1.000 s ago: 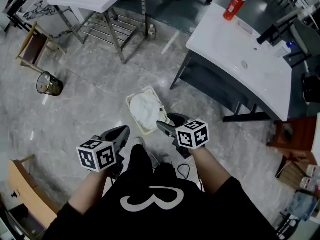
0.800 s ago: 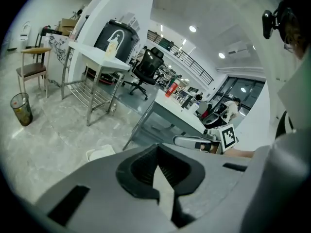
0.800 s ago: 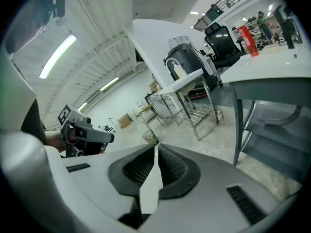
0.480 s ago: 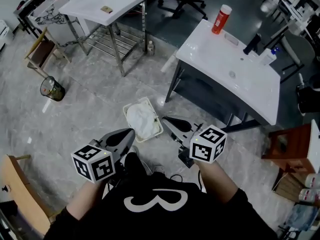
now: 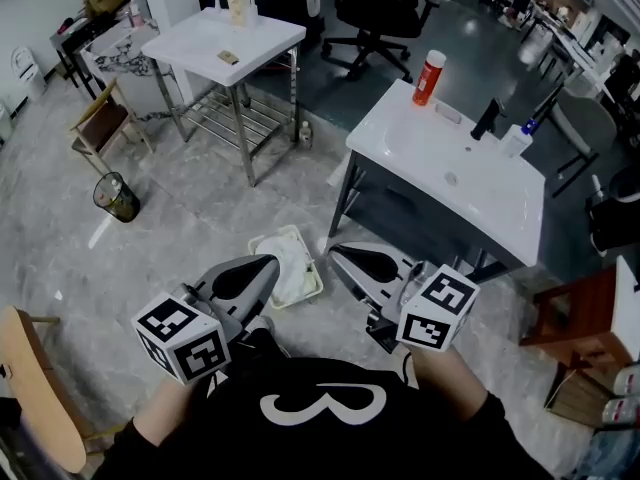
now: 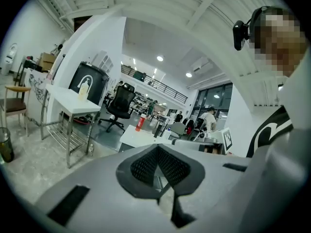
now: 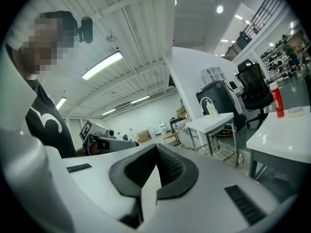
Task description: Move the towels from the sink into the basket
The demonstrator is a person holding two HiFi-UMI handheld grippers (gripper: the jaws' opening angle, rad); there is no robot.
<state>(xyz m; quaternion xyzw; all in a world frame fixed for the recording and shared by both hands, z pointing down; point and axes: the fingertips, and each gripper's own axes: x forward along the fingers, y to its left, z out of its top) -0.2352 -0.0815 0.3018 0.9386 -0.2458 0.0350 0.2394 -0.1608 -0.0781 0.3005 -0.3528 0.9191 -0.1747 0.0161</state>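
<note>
A pale basket [image 5: 316, 288] stands on the marble floor in front of me, with a white towel [image 5: 291, 268] heaped in it. The white sink [image 5: 455, 173] lies beyond it to the right, and I see no towel in its basin. In the head view my left gripper [image 5: 268, 262] hovers over the basket's near side, shut and empty. My right gripper [image 5: 336, 252] is just right of the basket, also shut with nothing held. In the left gripper view the left gripper [image 6: 158, 148] has its pads together; so does the right gripper [image 7: 156, 147] in the right gripper view.
On the sink counter stand a red bottle [image 5: 429, 76] and a black faucet [image 5: 487, 118]. A small white table [image 5: 225, 38] stands at back left, a waste bin [image 5: 117, 196] at left, a wooden chair [image 5: 30, 388] near left, a brown stool [image 5: 575, 313] at right.
My view has swung upward, so the sink and table sit lower in frame. Both grippers have risen and now point forward, and the basket shows between their tips.
</note>
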